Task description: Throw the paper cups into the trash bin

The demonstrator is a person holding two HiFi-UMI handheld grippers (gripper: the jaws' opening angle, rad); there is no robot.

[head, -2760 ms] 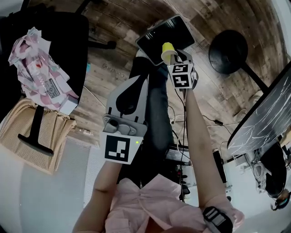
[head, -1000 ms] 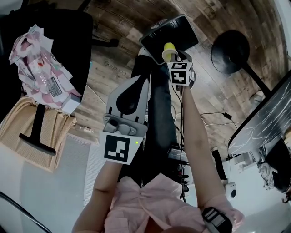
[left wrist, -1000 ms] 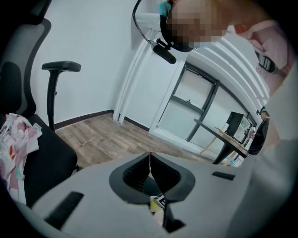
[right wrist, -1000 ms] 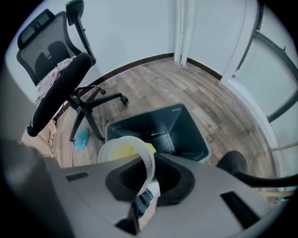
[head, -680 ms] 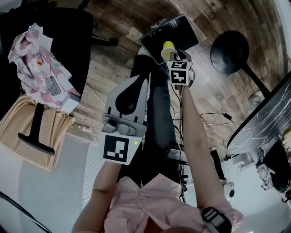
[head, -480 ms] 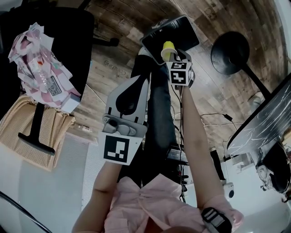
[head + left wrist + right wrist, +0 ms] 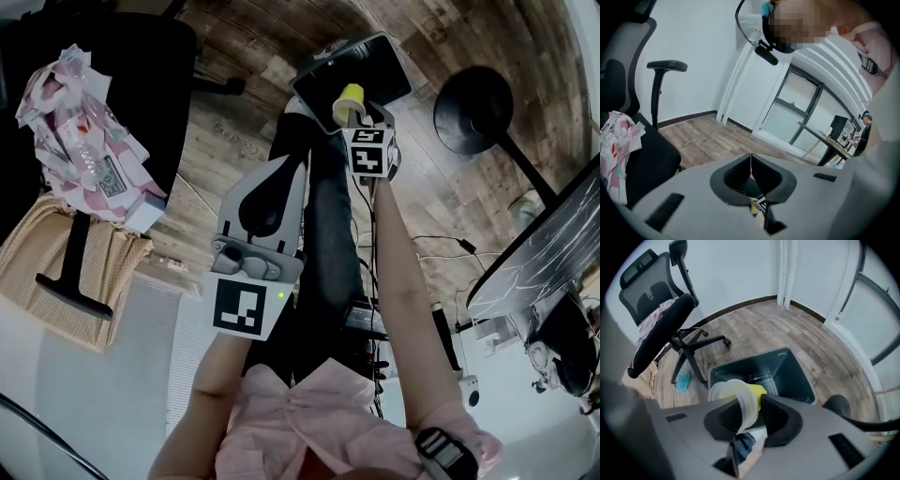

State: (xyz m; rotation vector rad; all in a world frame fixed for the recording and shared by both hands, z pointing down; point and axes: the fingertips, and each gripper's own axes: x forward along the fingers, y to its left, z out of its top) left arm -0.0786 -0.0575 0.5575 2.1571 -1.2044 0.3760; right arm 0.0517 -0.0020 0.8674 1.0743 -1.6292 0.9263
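A yellow paper cup (image 7: 740, 399) with a pale rim lies on its side between the jaws of my right gripper (image 7: 751, 401), which is shut on it. Directly beneath it on the wooden floor stands the dark trash bin (image 7: 787, 373), its mouth open. In the head view the yellow paper cup (image 7: 349, 97) and right gripper (image 7: 356, 112) hang over the trash bin (image 7: 375, 70). My left gripper (image 7: 281, 171) is held nearer my body, well short of the bin. In its own view the left gripper (image 7: 751, 158) has its jaws closed tip to tip with nothing in them.
A black office chair (image 7: 661, 326) with pink bags (image 7: 80, 131) on its seat stands left of the bin. A round black stand base (image 7: 473, 94) and a marbled table (image 7: 553, 239) are to the right. Cables (image 7: 441, 248) and a blue scrap (image 7: 683, 380) lie on the floor.
My right gripper and the cup have drifted only slightly over the bin. The left gripper has stayed where it was.
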